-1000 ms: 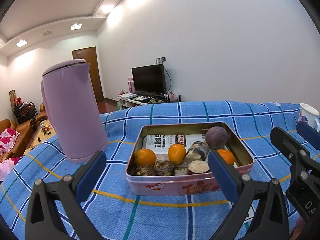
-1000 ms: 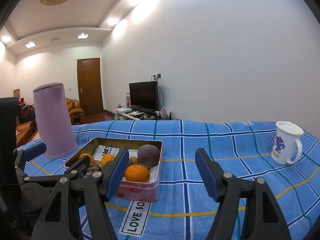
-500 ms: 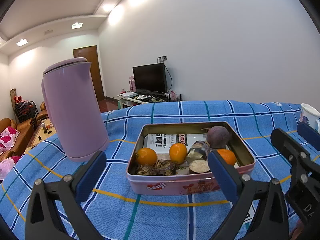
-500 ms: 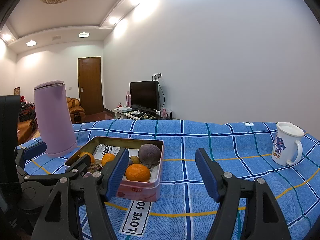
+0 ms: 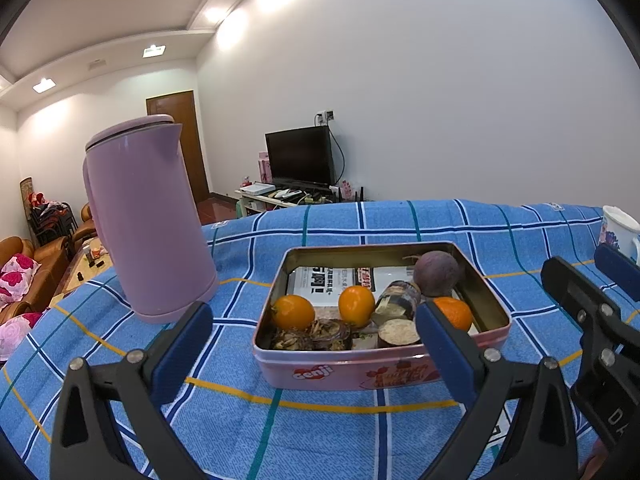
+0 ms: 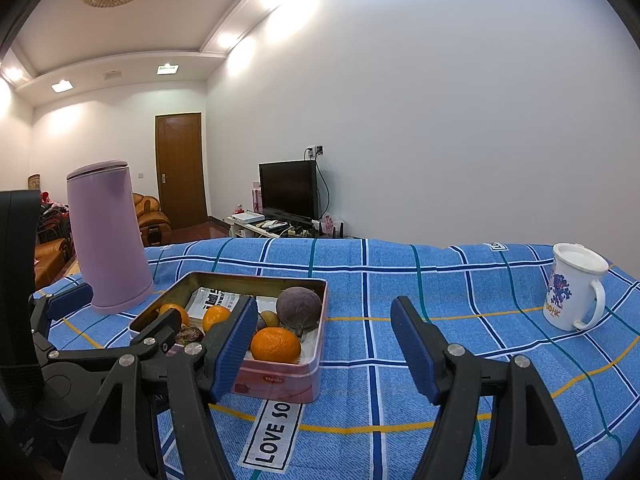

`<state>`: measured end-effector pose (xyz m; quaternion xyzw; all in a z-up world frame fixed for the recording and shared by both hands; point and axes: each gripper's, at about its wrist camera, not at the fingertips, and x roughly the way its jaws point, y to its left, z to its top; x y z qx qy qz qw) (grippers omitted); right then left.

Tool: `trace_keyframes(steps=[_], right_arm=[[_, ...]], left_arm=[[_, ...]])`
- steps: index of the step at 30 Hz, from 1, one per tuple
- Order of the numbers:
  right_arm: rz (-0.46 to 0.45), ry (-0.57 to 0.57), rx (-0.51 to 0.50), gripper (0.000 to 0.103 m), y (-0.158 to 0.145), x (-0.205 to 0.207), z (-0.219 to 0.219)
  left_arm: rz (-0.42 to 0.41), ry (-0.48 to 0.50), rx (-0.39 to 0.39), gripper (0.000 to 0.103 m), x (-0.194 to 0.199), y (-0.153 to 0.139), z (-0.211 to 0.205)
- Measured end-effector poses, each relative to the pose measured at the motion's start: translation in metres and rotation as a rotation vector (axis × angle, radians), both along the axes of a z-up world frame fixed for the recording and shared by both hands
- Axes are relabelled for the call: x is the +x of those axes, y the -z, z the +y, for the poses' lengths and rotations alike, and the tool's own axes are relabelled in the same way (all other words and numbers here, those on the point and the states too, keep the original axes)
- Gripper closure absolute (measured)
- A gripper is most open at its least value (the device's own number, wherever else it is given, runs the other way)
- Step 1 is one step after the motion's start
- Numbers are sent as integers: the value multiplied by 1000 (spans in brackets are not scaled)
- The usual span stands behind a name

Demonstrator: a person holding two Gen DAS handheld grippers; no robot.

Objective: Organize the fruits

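Observation:
A pink tin (image 5: 360, 368) (image 6: 280, 380) sits on the blue checked cloth, holding three oranges (image 5: 293, 311) (image 5: 356, 305) (image 6: 275, 345), a dark purple round fruit (image 5: 436, 267) (image 6: 299, 305), cut brown pieces and printed paper. My left gripper (image 5: 312, 344) hangs open just in front of the tin, nothing between its fingers. In the right wrist view my right gripper (image 6: 324, 340) stands open too, its left finger in front of the tin's near right corner and its jaws bare. The right gripper's fingers (image 5: 576, 292) show at the right edge of the left wrist view.
A tall lilac kettle (image 5: 140, 220) (image 6: 106, 236) stands left of the tin. A white mug (image 6: 574, 286) with a blue print stands at the far right on the cloth. Beyond the table are a television, a door and sofas.

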<state>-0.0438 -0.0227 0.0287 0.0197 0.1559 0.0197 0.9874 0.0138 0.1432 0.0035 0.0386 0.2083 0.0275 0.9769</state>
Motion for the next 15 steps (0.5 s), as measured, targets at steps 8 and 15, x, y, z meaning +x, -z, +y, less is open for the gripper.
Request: trace_keyframes(steps=[8,15], right_arm=[[2,2,2,32,0,0,0],[2,2,2,32,0,0,0]], left_arm=[[6,0,0,0,1,0,0],[6,1,0,0,1,0,0]])
